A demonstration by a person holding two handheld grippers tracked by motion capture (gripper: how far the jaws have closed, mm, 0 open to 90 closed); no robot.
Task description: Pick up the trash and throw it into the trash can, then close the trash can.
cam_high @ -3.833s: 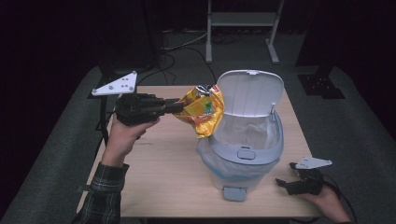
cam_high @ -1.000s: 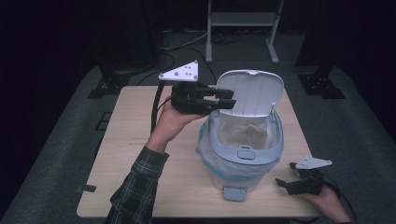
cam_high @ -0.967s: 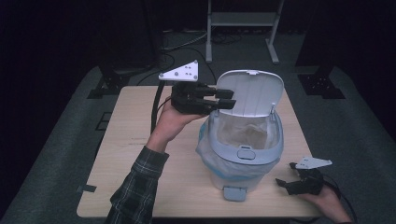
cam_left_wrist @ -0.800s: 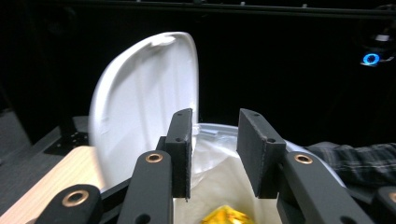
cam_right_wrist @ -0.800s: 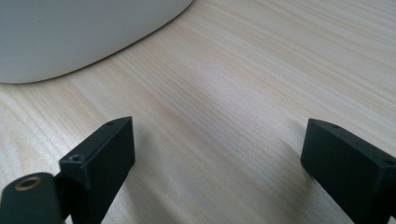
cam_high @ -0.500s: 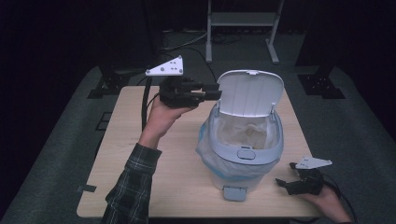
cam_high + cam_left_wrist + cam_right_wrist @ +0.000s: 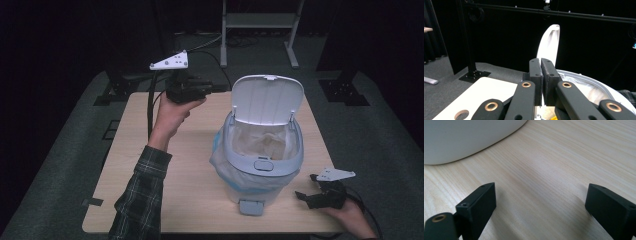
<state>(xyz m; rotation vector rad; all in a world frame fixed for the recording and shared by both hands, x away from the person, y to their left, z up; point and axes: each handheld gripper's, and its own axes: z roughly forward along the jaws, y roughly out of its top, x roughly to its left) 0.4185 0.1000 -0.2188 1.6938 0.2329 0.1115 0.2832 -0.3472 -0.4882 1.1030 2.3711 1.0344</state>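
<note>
Snack wrapper (image 7: 548,116) is seen inside the lidded bin (image 7: 260,150), mid-bench (image 7: 165,190). Left gripper (image 7: 220,89) fingers have just been closed, empty; right gripper (image 7: 541,207) fingers are spread. Lid (image 7: 267,99) judged left to shut.

Pale matt wood-grain table (image 7: 165,175), smooth grey plastic bin (image 7: 260,170), crinkled translucent liner (image 7: 262,142), matt black gripper (image 7: 541,66).

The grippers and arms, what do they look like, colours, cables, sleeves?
The left gripper and the right gripper are both black, each topped by a pale grey three-cornered plate dotted with small holes. The fingers are flat black blocks on linkage arms with brass-coloured pivot rings. A black cable trails from each gripper. The left arm wears a dark plaid sleeve.
</note>
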